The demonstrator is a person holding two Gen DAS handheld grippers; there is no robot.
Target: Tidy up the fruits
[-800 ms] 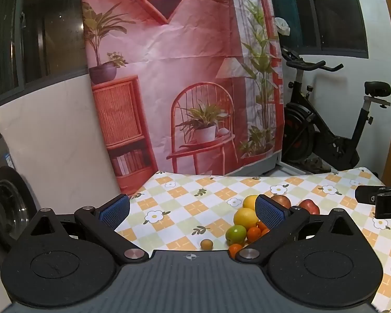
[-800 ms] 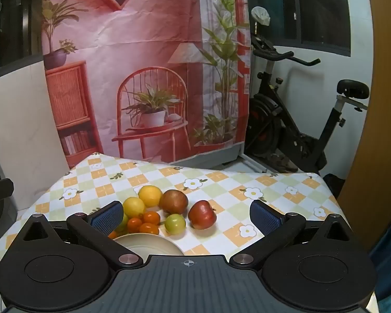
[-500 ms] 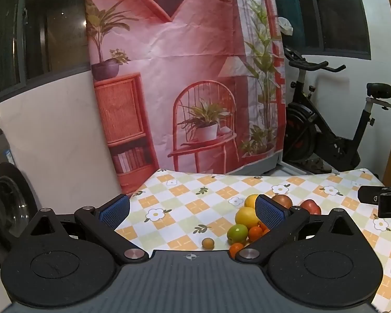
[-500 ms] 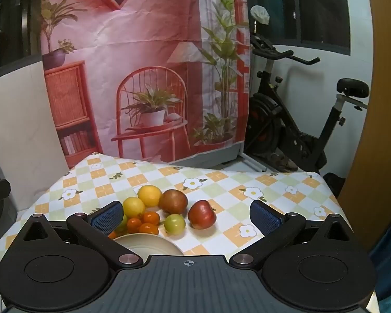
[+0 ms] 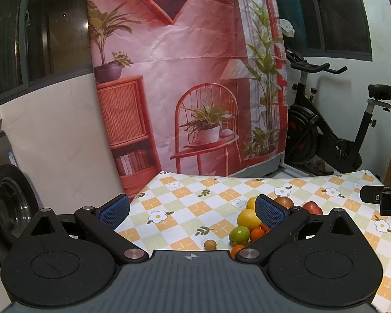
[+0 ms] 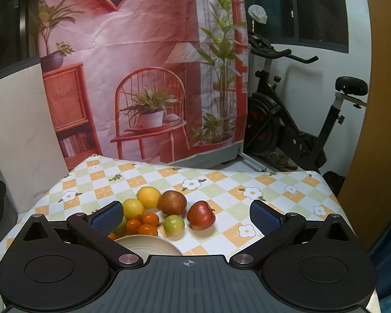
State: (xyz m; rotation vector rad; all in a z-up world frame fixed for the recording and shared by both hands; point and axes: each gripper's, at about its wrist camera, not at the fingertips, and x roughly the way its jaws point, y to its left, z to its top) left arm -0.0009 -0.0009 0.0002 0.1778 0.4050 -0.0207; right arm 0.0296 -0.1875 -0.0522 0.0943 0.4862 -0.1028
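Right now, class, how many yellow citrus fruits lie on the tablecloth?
2: one yellow citrus at the back of the pile, another just left and nearer; more may hide behind the tool.

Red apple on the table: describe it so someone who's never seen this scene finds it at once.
Start at the checked, flowered tablecloth and find the pile of fruit near its front, just behind the cream bowl. The red apple sits at the right end of that pile, beside a small green fruit. It is the only glossy, deep red fruit; the brownish round fruit behind it is duller.
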